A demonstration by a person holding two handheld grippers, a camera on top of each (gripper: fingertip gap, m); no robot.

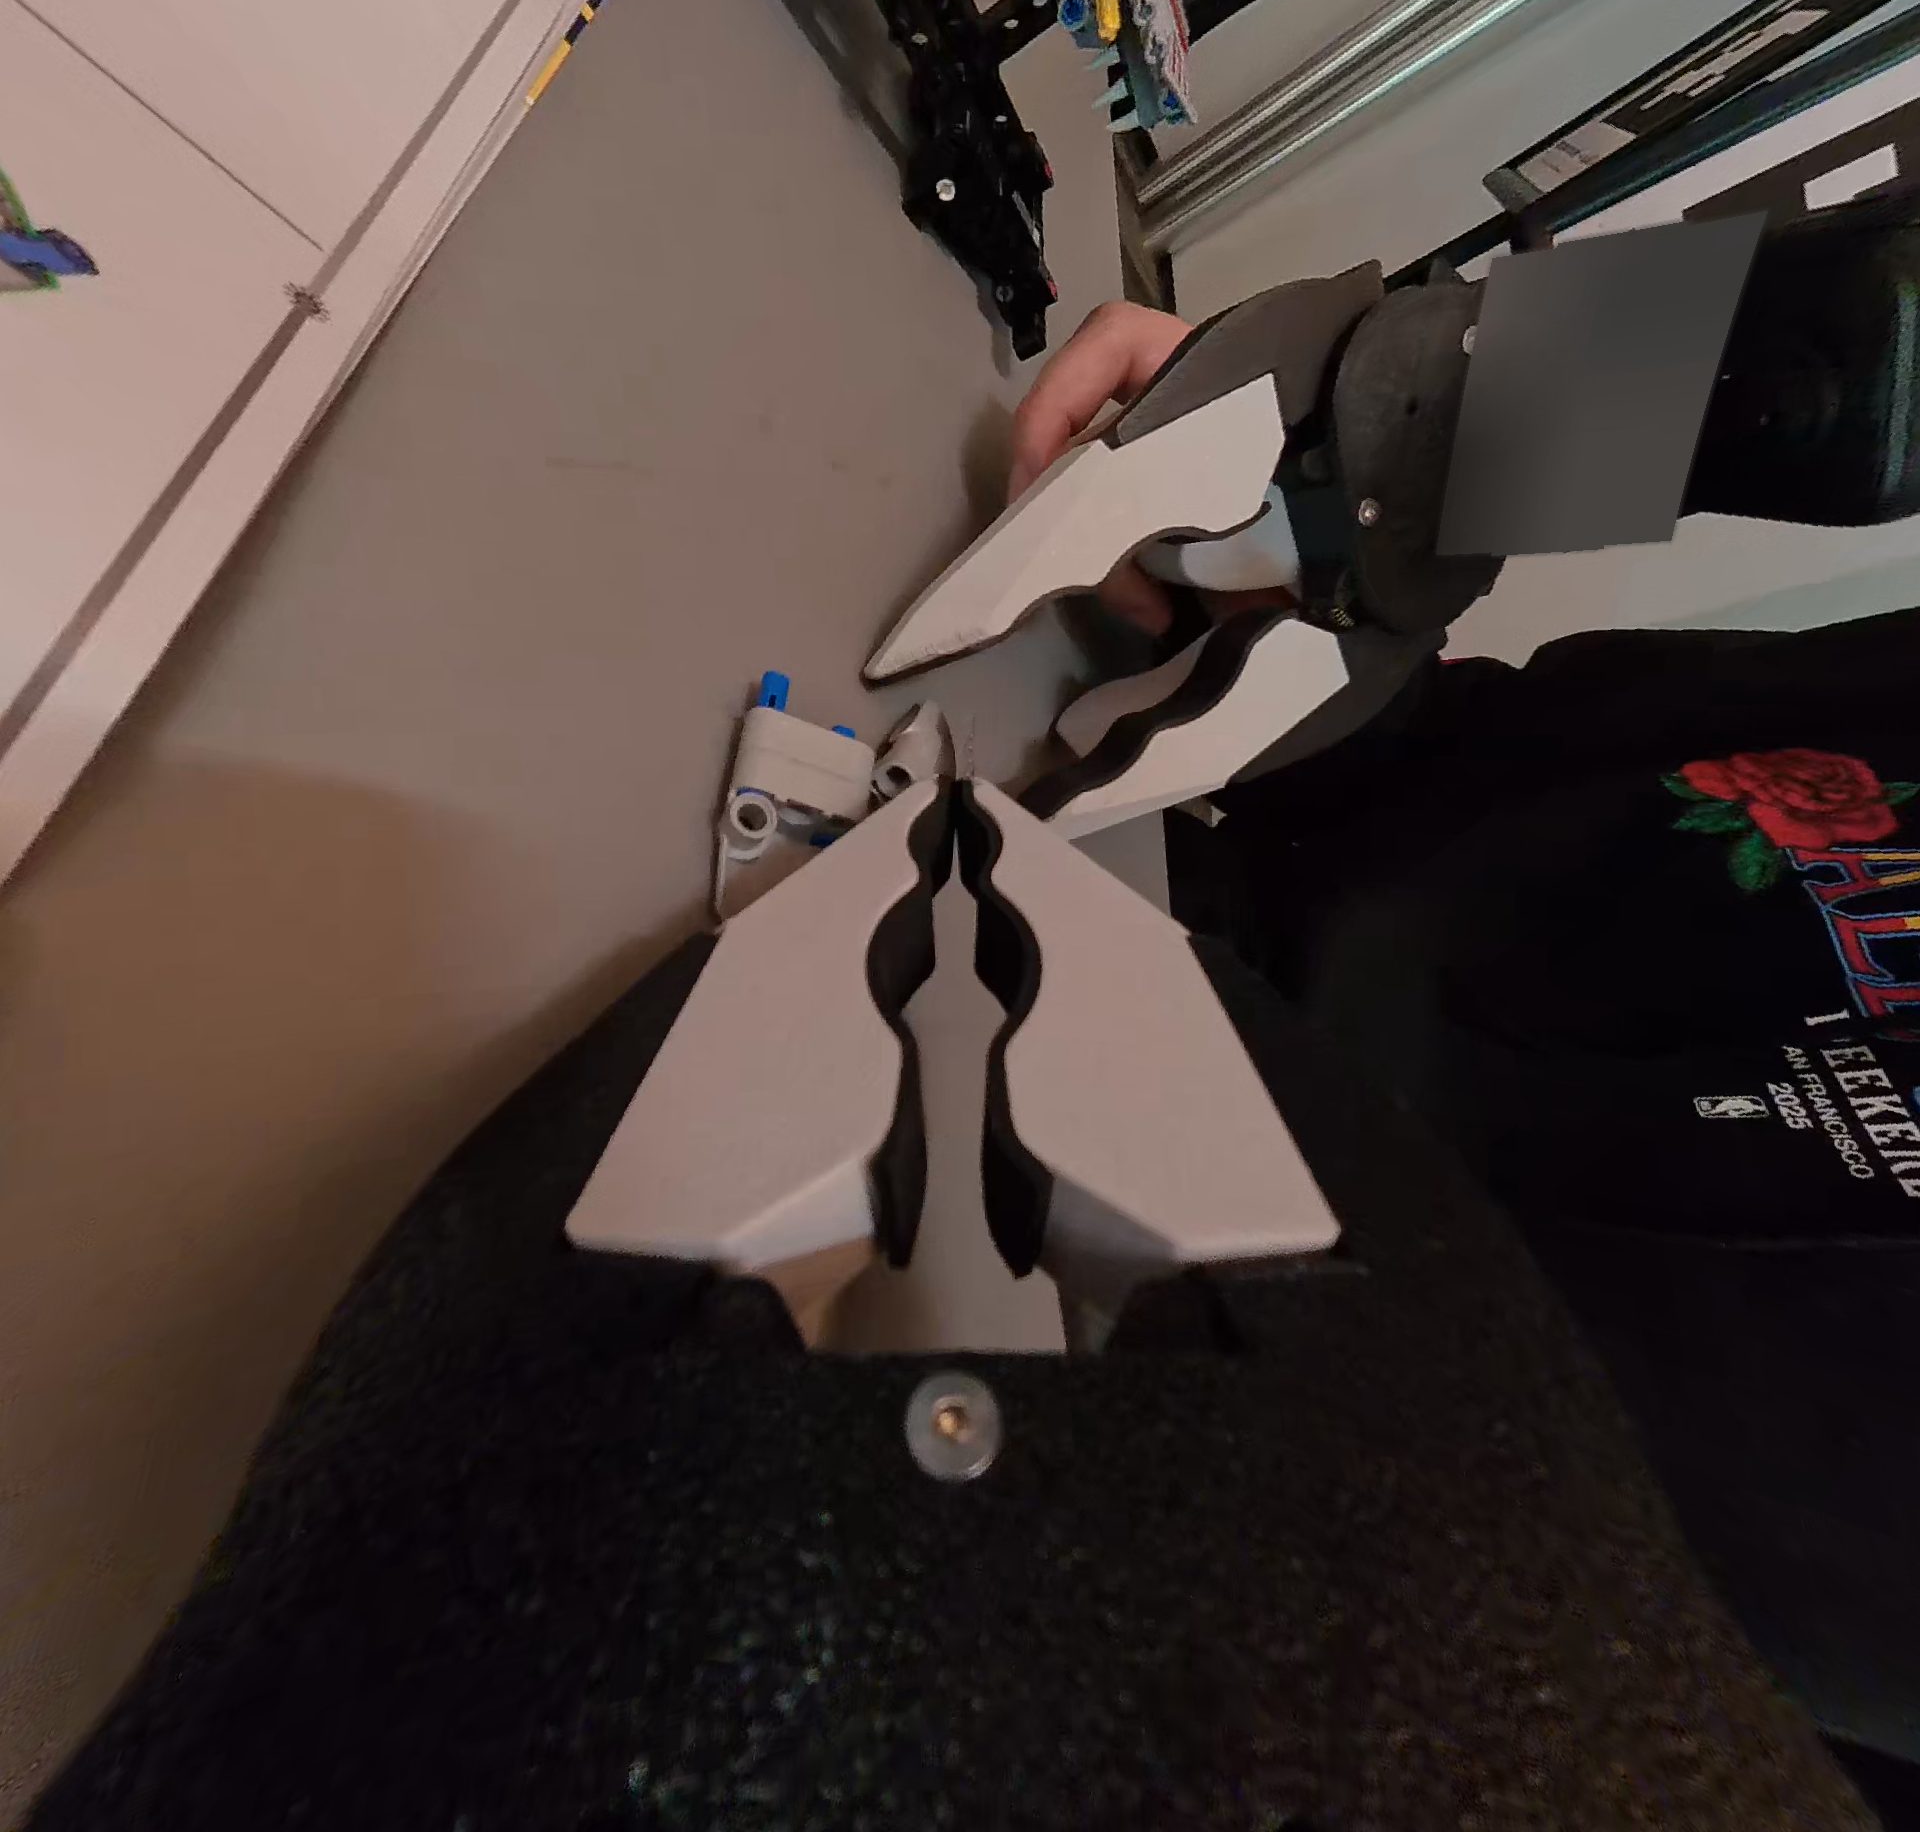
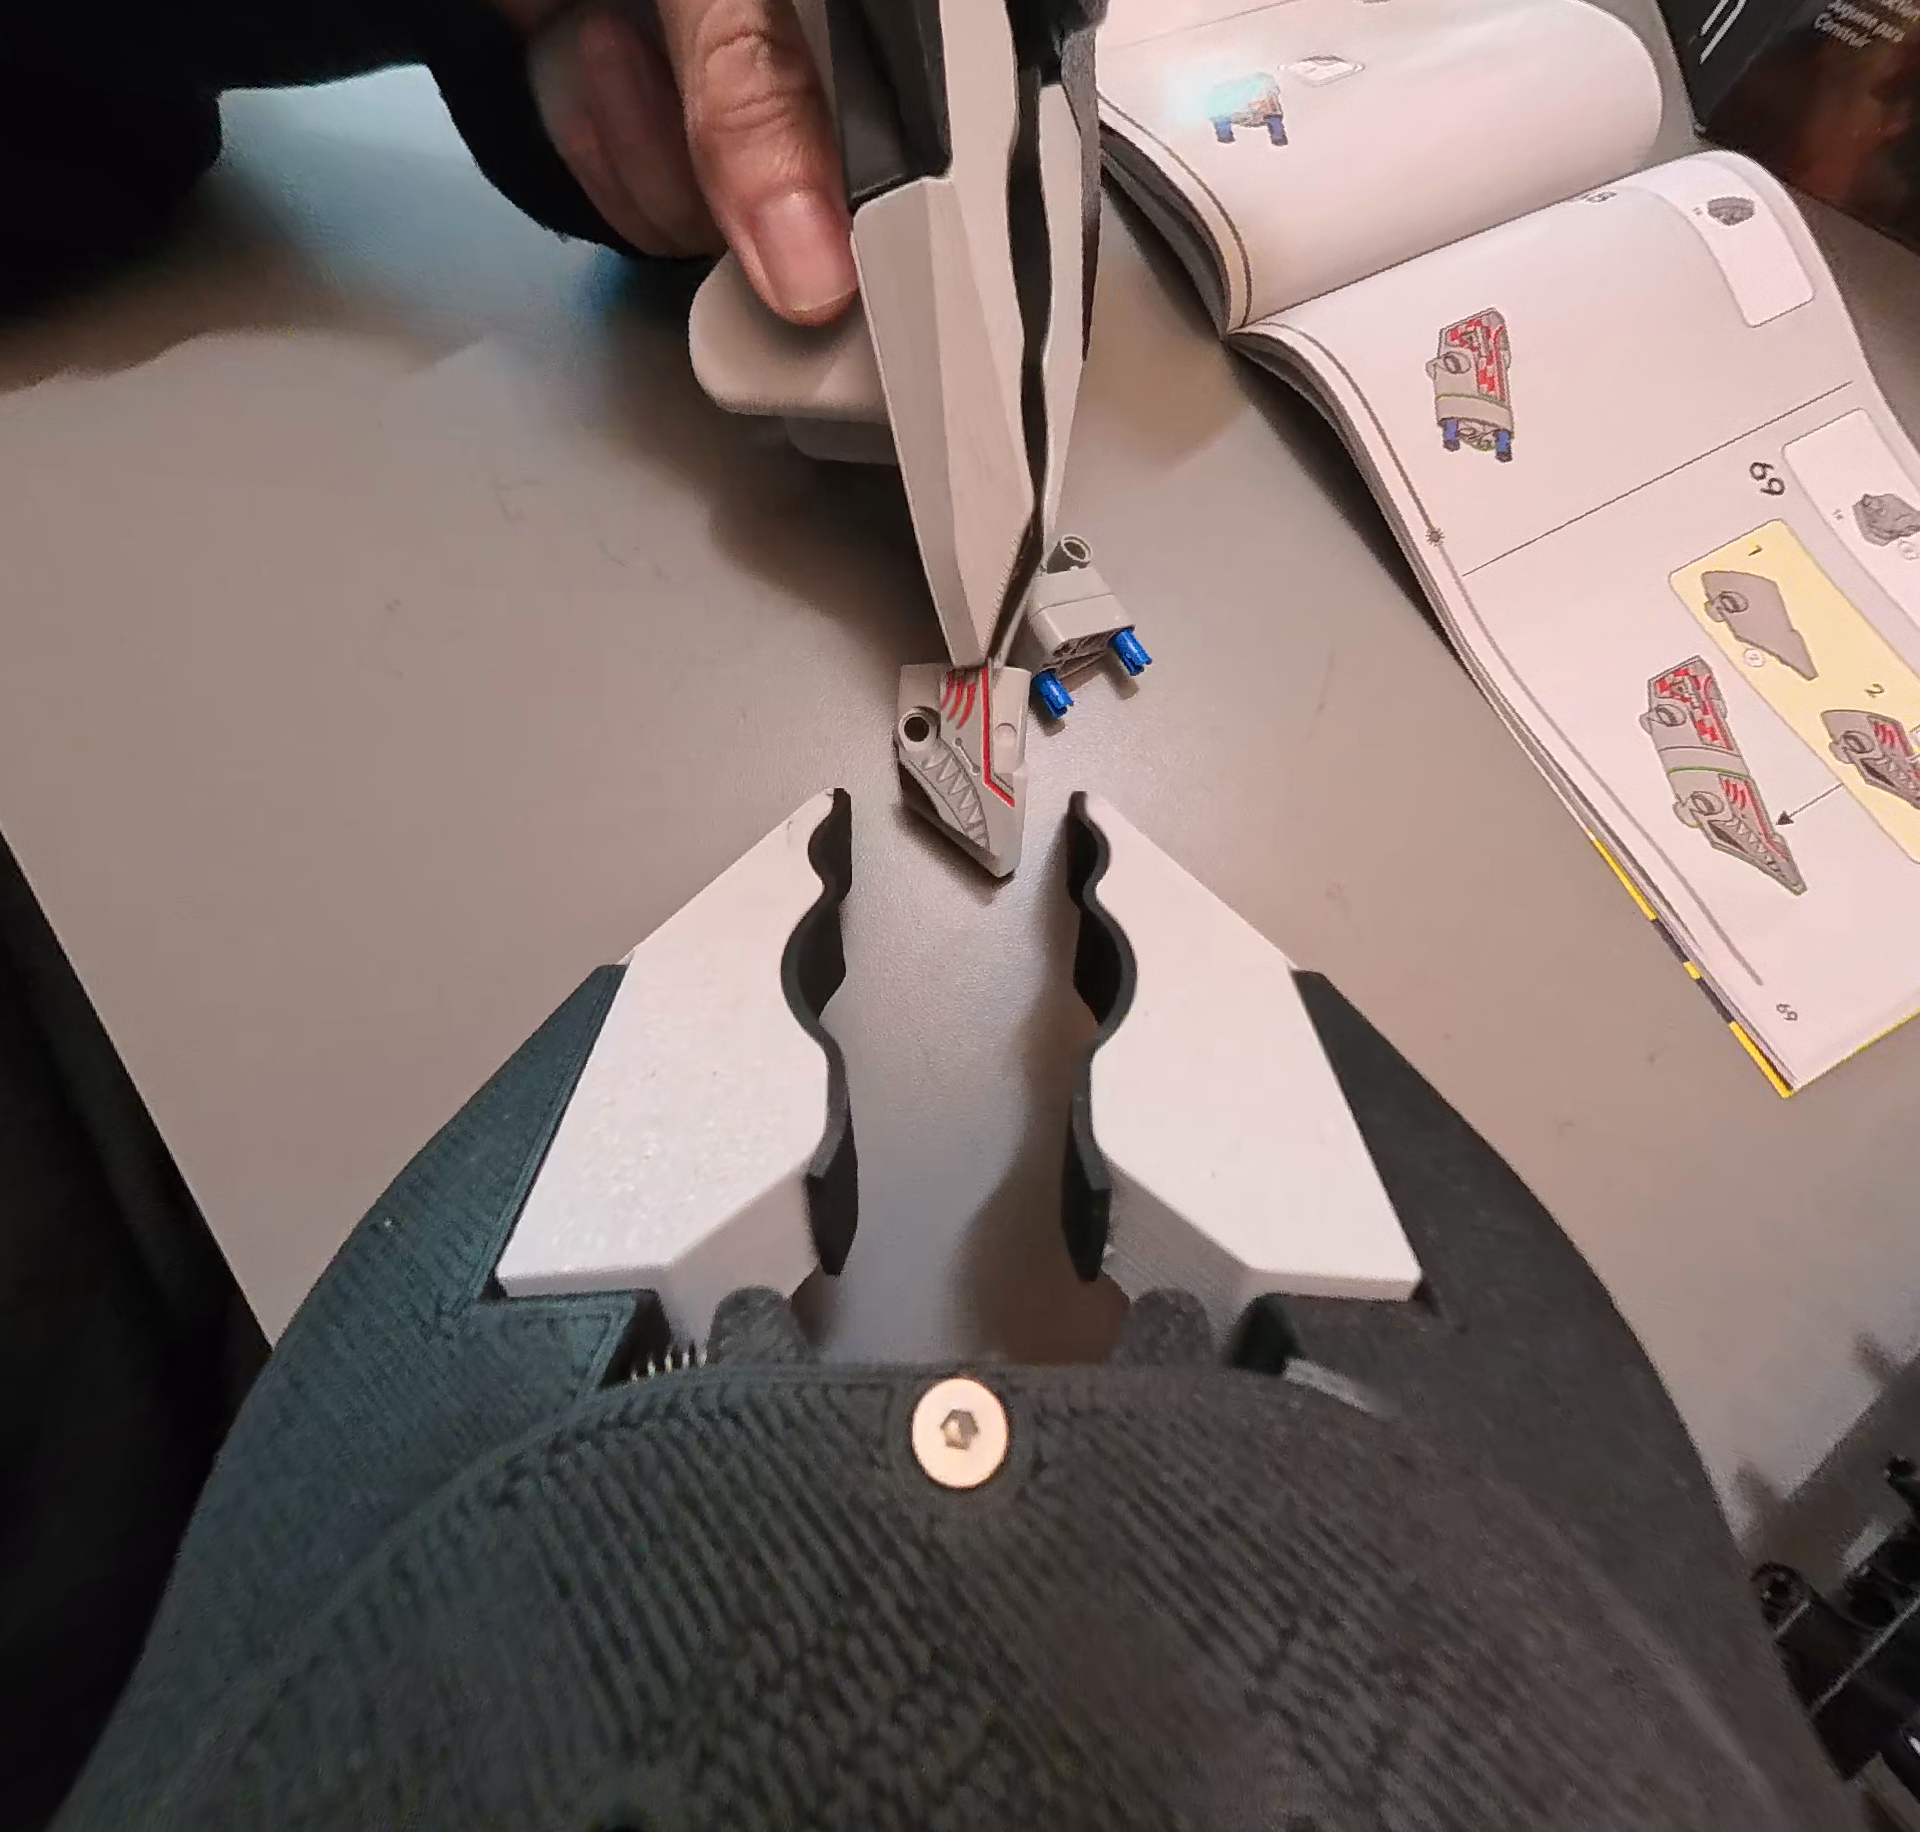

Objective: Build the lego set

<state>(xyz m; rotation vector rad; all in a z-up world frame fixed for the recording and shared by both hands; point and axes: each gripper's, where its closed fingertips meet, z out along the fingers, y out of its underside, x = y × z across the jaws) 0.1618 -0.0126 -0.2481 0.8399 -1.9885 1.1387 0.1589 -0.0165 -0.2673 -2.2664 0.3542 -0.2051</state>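
Shark-printed panel (image 2: 961, 780) lengthwise, pointed tip toward the right gripper (image 2: 958, 814)

Grey tabletop (image 2: 416, 587); black sweatshirt, rose print (image 1: 1662, 951); metal rail (image 1: 1403, 47).

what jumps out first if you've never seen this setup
The grey wedge piece printed with red stripes and jagged teeth draws the eye, pinched at its far edge by the left gripper coming down from above. The right gripper hangs open just short of it. Beside them lies a small grey block with blue pins, and the open instruction booklet spreads across the table's right side.
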